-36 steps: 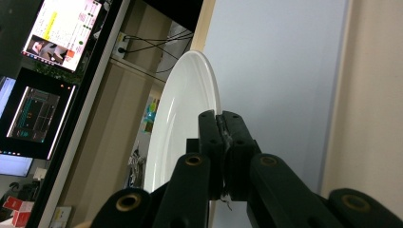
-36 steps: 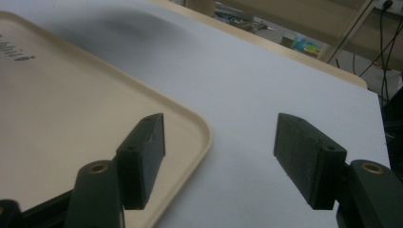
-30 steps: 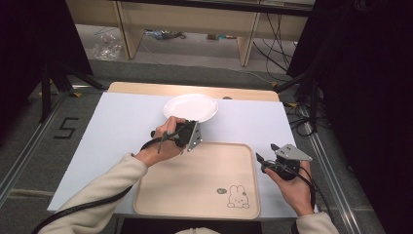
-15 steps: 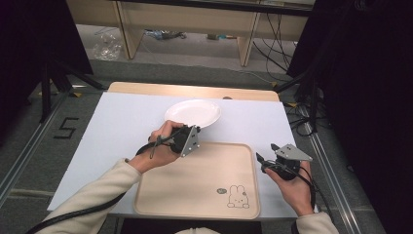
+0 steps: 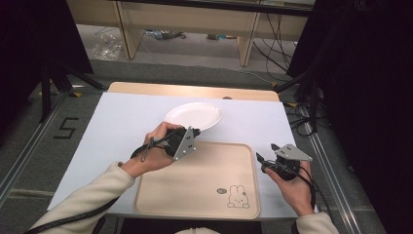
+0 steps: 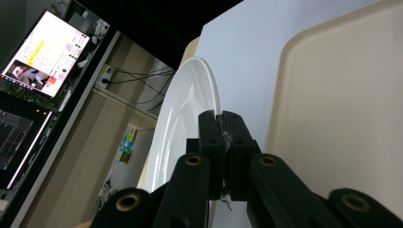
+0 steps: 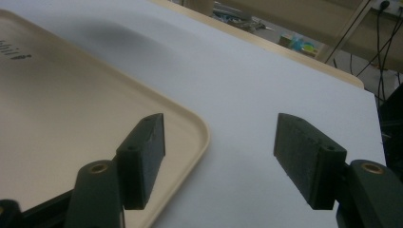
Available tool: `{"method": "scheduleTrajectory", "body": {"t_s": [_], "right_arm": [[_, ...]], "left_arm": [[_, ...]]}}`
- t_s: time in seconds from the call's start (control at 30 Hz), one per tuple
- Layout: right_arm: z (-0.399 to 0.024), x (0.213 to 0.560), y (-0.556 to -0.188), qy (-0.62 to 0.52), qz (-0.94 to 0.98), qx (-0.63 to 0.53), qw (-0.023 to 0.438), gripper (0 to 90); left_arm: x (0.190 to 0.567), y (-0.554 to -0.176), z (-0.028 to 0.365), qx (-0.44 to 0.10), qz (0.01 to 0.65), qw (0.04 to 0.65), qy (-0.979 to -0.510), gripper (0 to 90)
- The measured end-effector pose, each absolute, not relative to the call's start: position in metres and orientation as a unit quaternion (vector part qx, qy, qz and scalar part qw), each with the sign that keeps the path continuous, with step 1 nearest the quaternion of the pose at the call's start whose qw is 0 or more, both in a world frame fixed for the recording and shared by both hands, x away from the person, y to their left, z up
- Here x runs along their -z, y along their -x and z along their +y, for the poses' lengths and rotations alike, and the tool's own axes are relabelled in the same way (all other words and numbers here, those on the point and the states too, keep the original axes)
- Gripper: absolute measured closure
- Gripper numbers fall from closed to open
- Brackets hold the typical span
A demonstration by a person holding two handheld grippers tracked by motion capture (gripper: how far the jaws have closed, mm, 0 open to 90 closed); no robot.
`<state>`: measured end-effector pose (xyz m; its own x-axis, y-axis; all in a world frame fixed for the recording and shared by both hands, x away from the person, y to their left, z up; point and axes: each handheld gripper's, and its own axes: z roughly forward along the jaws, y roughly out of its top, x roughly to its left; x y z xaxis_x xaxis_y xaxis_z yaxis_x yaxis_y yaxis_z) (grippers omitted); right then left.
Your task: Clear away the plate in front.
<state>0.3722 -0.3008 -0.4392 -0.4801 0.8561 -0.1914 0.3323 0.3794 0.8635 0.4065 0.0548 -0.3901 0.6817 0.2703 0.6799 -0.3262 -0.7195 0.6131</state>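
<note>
White sheeting covers the table (image 5: pixel 122 122), with wooden shelving and loose cables on the floor beyond it at the top of the frame. Near the centre of the high view the left gripper (image 5: pixel 191 138) is clenched on the near rim of the white plate (image 5: pixel 195 115); the left gripper view shows its 2 black jaws pressed together on the rim of that plate (image 6: pixel 183 118), which runs away from them at a steep slant because the camera is rolled with the hand. Just below the plate lies the beige tray (image 5: pixel 209 185), its rabbit print (image 5: pixel 237 197) toward the lower right. Against the frame from 1 second ago, the plate and the hand gripping it have slid down and to the left, so the plate's near rim now sits just beside the tray's upper edge; the frame from half a second ago shows it partway there. That points to a drag toward the tray, probably to set the plate on it, and the plate has not crossed the tray's lip yet, so a small lift looks needed. At the lower right the right gripper (image 5: pixel 268 152) rests where it was in both earlier frames, released, its jaws wide apart with nothing between them, straddling the tray's corner (image 7: pixel 202 130) in the right gripper view.
</note>
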Motion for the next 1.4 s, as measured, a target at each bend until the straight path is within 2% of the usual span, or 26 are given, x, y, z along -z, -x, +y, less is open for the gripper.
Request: {"method": "scheduleTrajectory", "body": {"t_s": [0.6, 0.73, 0.77, 1.03, 1.23, 1.4], "right_arm": [[-0.301, 0.439, -0.372, -0.390, 0.762, -0.397, 0.330, 35.8], [-0.301, 0.439, -0.372, -0.390, 0.763, -0.397, 0.330, 35.8], [-0.301, 0.439, -0.372, -0.390, 0.763, -0.396, 0.330, 35.8], [-0.301, 0.439, -0.372, -0.390, 0.763, -0.396, 0.331, 35.8], [-0.301, 0.439, -0.372, -0.390, 0.763, -0.395, 0.330, 35.6], [-0.301, 0.439, -0.372, -0.391, 0.764, -0.396, 0.326, 35.3]], "left_arm": [[0.380, -0.387, 0.058, -0.388, -0.032, 0.390, -0.835, 88.3], [0.375, -0.383, 0.060, -0.408, -0.041, 0.367, -0.835, 88.5], [0.372, -0.382, 0.062, -0.401, -0.029, 0.390, -0.828, 90.0], [0.369, -0.378, 0.073, -0.402, -0.018, 0.396, -0.826, 90.0], [0.384, -0.380, 0.086, -0.369, 0.013, 0.412, -0.833, 90.0], [0.401, -0.387, 0.103, -0.311, 0.075, 0.433, -0.843, 90.0]]}}
